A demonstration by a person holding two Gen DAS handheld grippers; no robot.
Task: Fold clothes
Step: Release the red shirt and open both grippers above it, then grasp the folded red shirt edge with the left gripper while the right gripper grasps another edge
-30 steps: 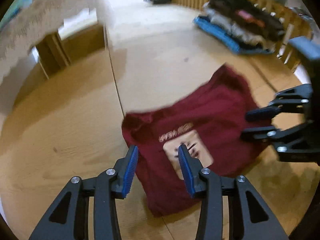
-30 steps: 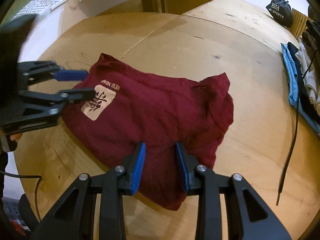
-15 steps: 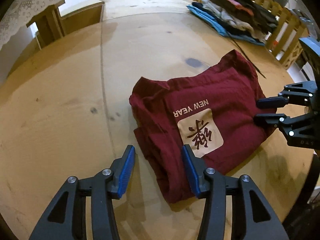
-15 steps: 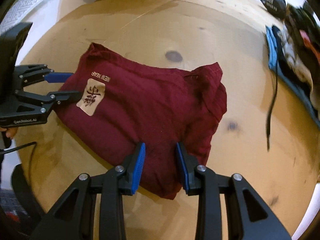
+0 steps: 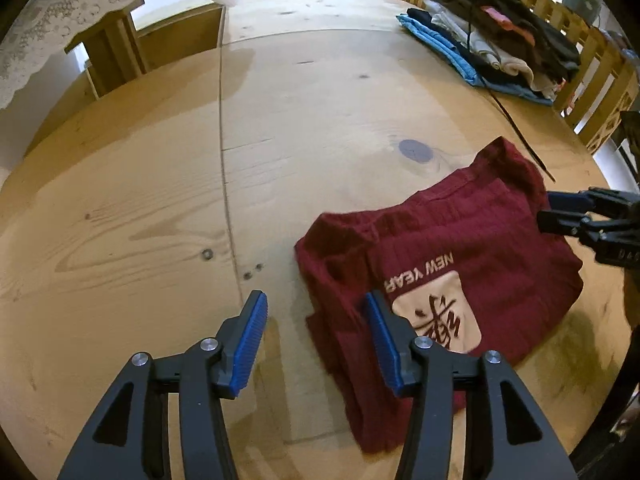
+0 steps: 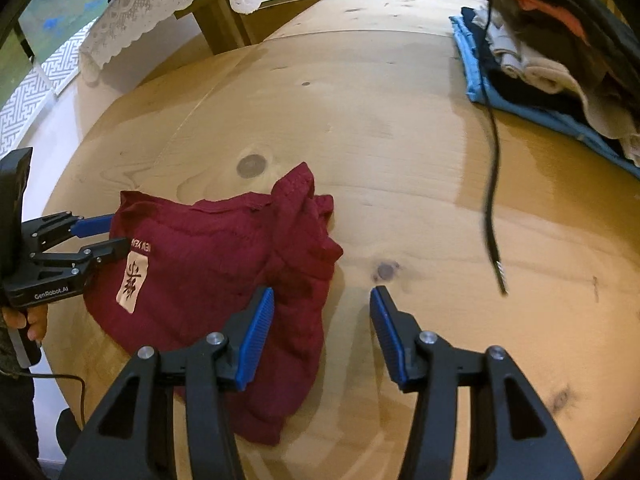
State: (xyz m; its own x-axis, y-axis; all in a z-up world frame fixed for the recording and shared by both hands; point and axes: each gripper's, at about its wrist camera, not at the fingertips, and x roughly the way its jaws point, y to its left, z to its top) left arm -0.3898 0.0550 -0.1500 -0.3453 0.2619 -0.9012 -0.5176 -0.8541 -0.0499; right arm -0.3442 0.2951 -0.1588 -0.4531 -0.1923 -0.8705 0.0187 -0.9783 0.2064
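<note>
Your maroon T-shirt (image 5: 460,248) lies in a rough, lumpy fold on the wooden surface (image 5: 280,140), its cream printed patch facing up near your left claw (image 5: 316,334), and both claws stand released with nothing between their blue pads. In the left wrist view your left claw hovers over the shirt's near corner, one pad above bare wood and the other over the cloth beside the print. In the right wrist view your right claw (image 6: 322,330) straddles the bunched end of the shirt, one pad over fabric and the other over the surface. That bunched end is where trouble is likely: the layers there are crumpled and stacked unevenly, so if you close on it you may pinch only the top layer and drag the fold open, or catch several layers and pull the whole bundle askew. If your two claws lift at different heights or speeds, the loose folds could slide apart. Watch also the black cord (image 6: 493,184) trailing from the pile of folded clothes (image 6: 560,52) toward your right claw; a wide sweep on that side could snag it and tug the pile. The shirt sits close to the near edge, so a hard pull toward you might slide it off.
</note>
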